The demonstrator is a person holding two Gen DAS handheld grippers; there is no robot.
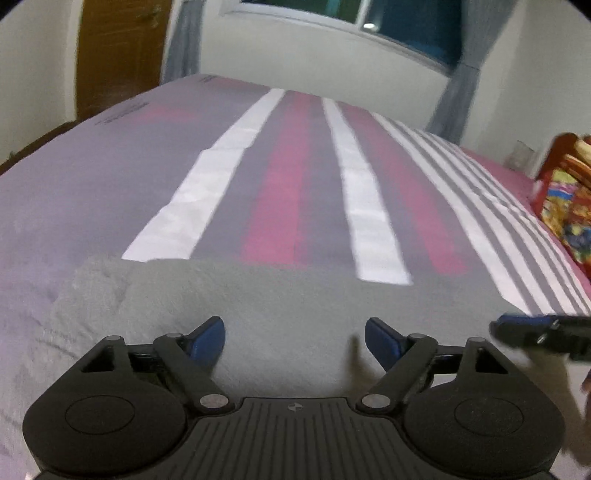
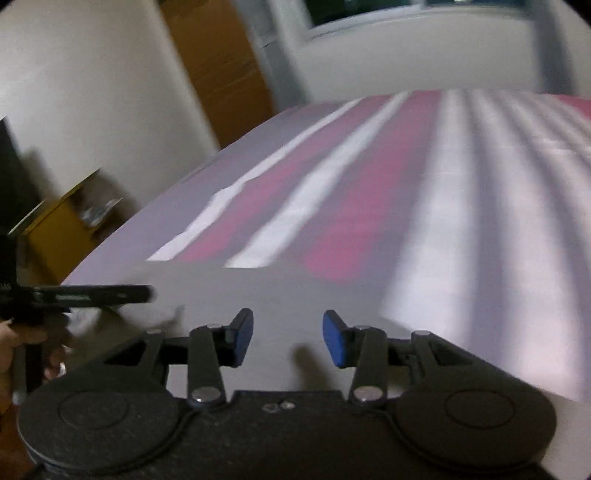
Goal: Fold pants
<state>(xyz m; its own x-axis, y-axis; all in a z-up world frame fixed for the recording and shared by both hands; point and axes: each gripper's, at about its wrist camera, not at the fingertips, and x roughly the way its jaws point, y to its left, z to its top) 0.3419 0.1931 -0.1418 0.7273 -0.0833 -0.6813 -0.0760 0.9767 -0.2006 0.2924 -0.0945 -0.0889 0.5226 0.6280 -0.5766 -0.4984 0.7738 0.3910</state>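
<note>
Grey pants (image 1: 277,295) lie flat across the near part of a bed with a striped sheet (image 1: 280,177). My left gripper (image 1: 294,332) hovers over them, its blue pads wide apart with nothing between. The other gripper (image 1: 535,332) pokes in from the right edge, blurred. In the right wrist view the same grey pants (image 2: 295,291) spread below my right gripper (image 2: 288,326), whose pads stand apart and hold nothing. The left gripper (image 2: 92,295) shows at the left there, held by a hand (image 2: 11,343).
The grey, pink and white striped sheet (image 2: 369,177) stretches far ahead. A colourful bundle (image 1: 565,199) lies at the bed's right side. A brown door (image 1: 118,55), a window (image 1: 406,22) with grey curtains and a yellow cabinet (image 2: 62,229) stand beyond the bed.
</note>
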